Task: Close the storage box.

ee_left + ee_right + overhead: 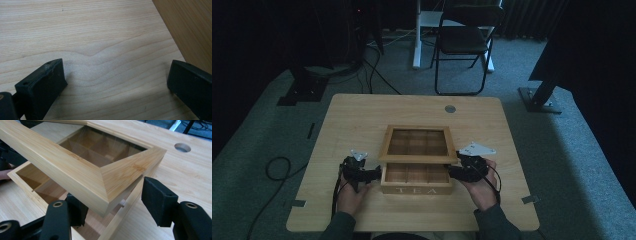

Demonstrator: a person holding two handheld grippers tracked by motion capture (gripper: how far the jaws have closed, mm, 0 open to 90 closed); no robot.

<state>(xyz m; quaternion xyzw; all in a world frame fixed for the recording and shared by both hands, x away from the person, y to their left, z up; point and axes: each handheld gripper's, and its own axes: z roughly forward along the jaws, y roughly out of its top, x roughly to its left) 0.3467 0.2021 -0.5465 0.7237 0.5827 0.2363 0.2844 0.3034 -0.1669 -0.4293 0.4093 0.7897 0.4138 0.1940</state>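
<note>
High view: a wooden tea box [416,181] is seen near the front of the bench [362,112], its glazed lid [417,143] partly raised; the left tool [373,174] rests at the box's left side, the right tool [453,173] at its right. Left gripper view: the jaws are spread wide over bare bench, nothing held, the box wall [190,30] just beside one jaw. Right gripper view: the lid's corner [125,175] lies between parted jaws, whose pads are not seen pressing it; lid handling is judged the step in hand, closing apparently; next, the corner should be guided gently down while the box is steadied.
</note>
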